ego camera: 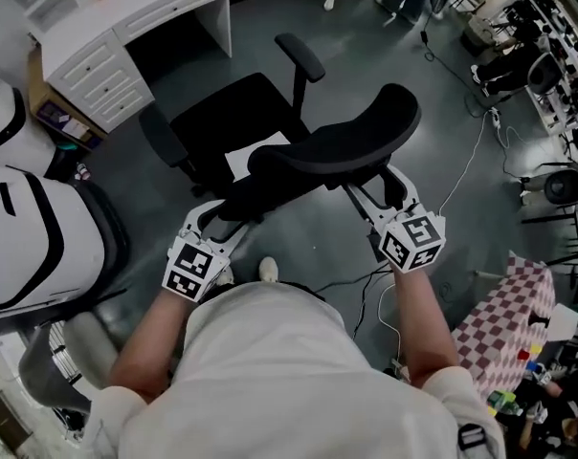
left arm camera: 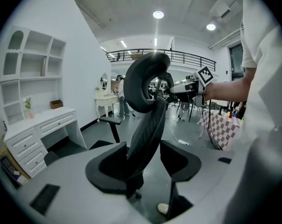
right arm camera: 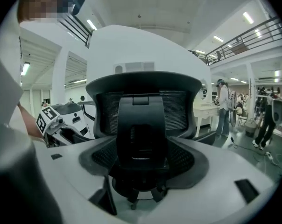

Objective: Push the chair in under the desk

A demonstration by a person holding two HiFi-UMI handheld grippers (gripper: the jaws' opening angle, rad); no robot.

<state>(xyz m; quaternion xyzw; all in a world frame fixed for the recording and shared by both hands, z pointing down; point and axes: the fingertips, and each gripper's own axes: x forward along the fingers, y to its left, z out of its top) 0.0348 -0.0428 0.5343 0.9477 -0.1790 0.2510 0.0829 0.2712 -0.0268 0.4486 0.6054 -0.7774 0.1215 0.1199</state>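
Chair: We see the black chair (ego camera: 270, 127) on the grey floor (ego camera: 299, 247), out in the open. Its seat (ego camera: 233, 111) faces the table and it is not under it.
Table: The white table (ego camera: 100, 76) with drawers is at the upper left of the head view. Its dark knee opening (ego camera: 179, 41) is just beyond the seat and the armrests (ego camera: 300, 57).
Backrest: The curved backrest (ego camera: 339, 146) is the part of the chair nearest us, and both tongs reach in under its top edge.
Left tongs: We read the left tongs (left arm camera: 145, 164) as spread wide. The edge of the backrest runs down between the jaws and lies against the left-hand pad. It stands clear of the other pad, so nothing is clamped.
Right tongs: The right tongs (right arm camera: 142, 162) are also spread wide and look square at the rear of the backrest. The chair's black centre spine (right arm camera: 142, 139) stands between the jaws. We cannot tell whether the pads touch the mesh.
Marker cubes: One marker cube (ego camera: 193, 268) sits on the left tongs and another (ego camera: 412, 240) on the right, at the ends of two bare forearms.
Around us: Two white rounded shells (ego camera: 31, 242) with black stripes are at the left. A checkered cloth (ego camera: 511, 316) is at the lower right. Cables (ego camera: 461, 175) trail across the floor beside the chair.
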